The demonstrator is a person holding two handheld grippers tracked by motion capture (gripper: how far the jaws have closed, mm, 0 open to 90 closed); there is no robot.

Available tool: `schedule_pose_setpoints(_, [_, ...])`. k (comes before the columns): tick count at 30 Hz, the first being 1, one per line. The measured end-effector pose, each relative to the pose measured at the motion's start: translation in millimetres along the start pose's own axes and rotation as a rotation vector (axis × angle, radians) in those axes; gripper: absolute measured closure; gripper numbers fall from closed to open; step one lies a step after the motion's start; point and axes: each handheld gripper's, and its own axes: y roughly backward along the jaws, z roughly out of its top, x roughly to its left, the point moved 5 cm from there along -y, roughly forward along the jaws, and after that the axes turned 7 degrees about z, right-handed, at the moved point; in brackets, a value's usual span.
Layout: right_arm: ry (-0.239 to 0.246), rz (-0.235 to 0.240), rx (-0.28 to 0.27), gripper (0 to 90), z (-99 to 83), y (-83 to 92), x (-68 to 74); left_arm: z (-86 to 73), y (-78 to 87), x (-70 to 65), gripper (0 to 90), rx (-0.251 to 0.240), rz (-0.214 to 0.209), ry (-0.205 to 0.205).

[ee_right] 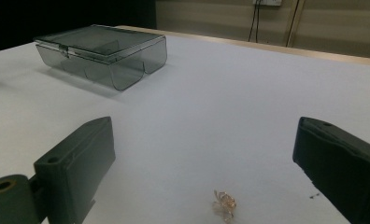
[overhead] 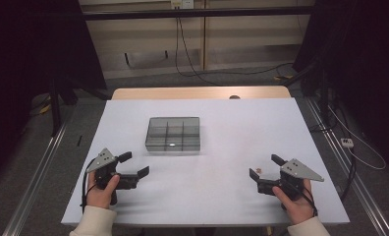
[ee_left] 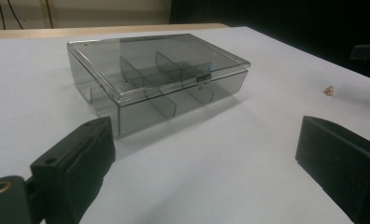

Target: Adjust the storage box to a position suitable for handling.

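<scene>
Smoky clear plastic formed the compartment box, which sat closed near the middle of the white table, its lid down and its dividers visible through the top. Taking the table's centre as the dial in the high view, the box lay at about eleven o'clock, the left gripper at about eight o'clock and the right gripper at about four o'clock, each held low over the near part of the table in one of the person's hands. Both grippers had their jaws spread wide with nothing between the pads. A small gold-coloured trinket lay on the table just in front of the right gripper, between the lines of its two jaws in the right gripper view and touching neither; its exact kind was too small to tell. The left gripper pointed toward the box, which stood apart from its jaws in the left gripper view.
</scene>
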Motion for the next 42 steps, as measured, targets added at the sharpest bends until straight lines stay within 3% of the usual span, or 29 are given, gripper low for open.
schedule_pose_setpoints(7, [0.001, -0.005, -0.006, 5.6, 2.2, 0.0, -0.6, 1.1, -0.7, 0.1, 4.5, -0.006, -0.003, 0.008])
schedule_pose_setpoints(16, [0.015, -0.003, 0.019, 5.4, 3.9, -5.8, 4.8, 2.6, -5.5, 9.4, 4.6, 0.003, 0.037, 0.022])
schedule_pose_setpoints(25, [0.004, -0.018, 0.014, 9.8, 17.2, -21.9, 10.2, 13.4, -15.8, 14.4, 6.9, -0.008, 0.066, 0.014])
schedule_pose_setpoints(30, [0.009, -0.029, 0.019, 13.5, 24.7, -33.7, 14.8, 13.1, -24.7, 19.3, 10.6, 0.015, 0.092, 0.004])
schedule_pose_setpoints(37, [0.010, -0.006, 0.038, 21.3, 29.8, -55.1, 25.3, 16.3, -21.8, 29.2, 21.1, 0.005, 0.152, 0.010])
schedule_pose_setpoints(42, [0.008, 0.004, 0.050, 31.1, 35.5, -73.7, 34.2, 17.9, -25.7, 39.4, 36.9, 0.032, 0.189, 0.005])
